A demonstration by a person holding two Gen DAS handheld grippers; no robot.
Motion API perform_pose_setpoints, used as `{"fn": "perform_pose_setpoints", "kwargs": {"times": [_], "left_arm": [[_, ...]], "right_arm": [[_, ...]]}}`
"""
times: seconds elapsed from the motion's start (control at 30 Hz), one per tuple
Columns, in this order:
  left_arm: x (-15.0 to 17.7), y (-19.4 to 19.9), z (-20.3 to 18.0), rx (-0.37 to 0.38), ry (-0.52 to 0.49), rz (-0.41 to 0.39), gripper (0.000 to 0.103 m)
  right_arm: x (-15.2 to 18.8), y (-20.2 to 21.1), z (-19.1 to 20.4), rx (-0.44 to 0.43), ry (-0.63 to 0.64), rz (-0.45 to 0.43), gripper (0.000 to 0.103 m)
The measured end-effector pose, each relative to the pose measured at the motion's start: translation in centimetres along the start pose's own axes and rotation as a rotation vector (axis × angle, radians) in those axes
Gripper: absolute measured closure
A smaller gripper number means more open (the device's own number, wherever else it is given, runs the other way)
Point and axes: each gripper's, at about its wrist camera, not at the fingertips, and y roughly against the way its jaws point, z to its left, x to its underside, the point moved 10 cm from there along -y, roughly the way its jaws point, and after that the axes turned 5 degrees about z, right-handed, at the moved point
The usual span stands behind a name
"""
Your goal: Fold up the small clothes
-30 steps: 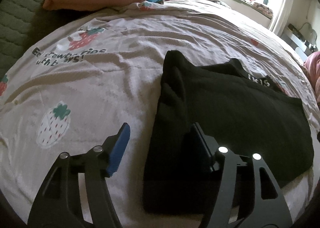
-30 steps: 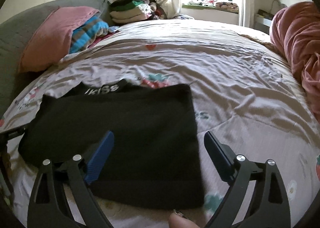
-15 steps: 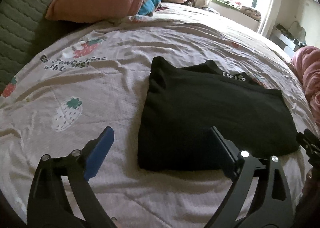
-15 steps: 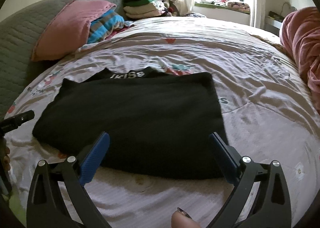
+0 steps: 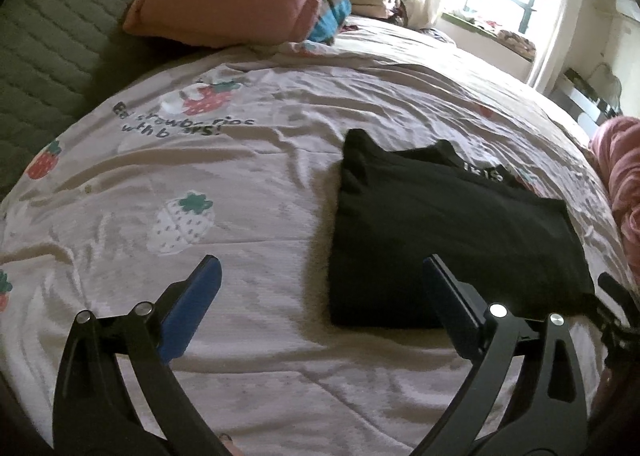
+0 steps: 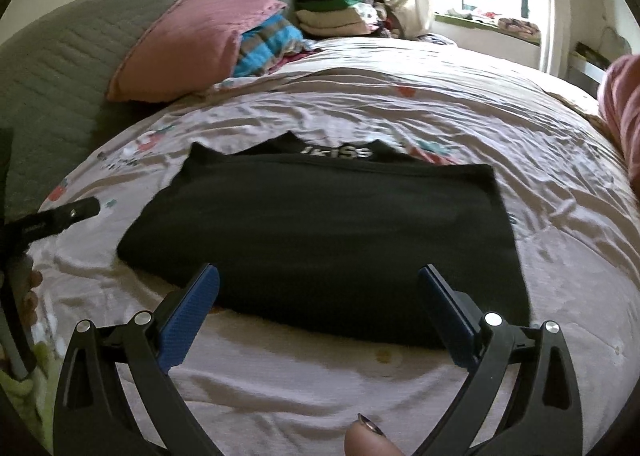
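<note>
Right-wrist view: strawberry bedsheet (image 6: pixel 400 108), then the black garment (image 6: pixel 320 240) folded flat at its middle (waistband lettering showing). Both grippers, left gripper (image 5: pixel 320 288) and right gripper (image 6: pixel 318 296), hang released just short of it; fold looks finished, likely another fold or setting aside next.

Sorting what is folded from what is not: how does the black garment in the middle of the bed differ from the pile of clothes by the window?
The black folded garment is one dark piece, while the stacked pile of clothes mixes green, beige and dark items. The black garment lies flat and low, alone mid-bed on the strawberry-print bedsheet; the pile stands several layers tall at the far end near the curtain. Both look folded.
</note>
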Motion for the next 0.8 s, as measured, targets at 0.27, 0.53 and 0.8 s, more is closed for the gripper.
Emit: {"fn": "perform_pose_setpoints", "kwargs": {"times": [0.27, 0.53, 0.8], "left_arm": [[-0.5, 0.6, 2.8, -0.016, 0.061, -0.009, 0.010], [-0.9, 0.7, 4.0, -0.038, 0.082, -0.014, 0.010], [-1.8, 0.3, 3.5, -0.041, 0.065, -0.018, 0.010]], "right_arm": [[-0.1, -0.5, 4.2, -0.037, 0.069, 0.009, 0.005], [0.1, -1.0, 7.4, -0.058, 0.134, 0.016, 0.005], [0.3, -2.2, 10.6, -0.062, 0.218, 0.025, 0.005]]}}
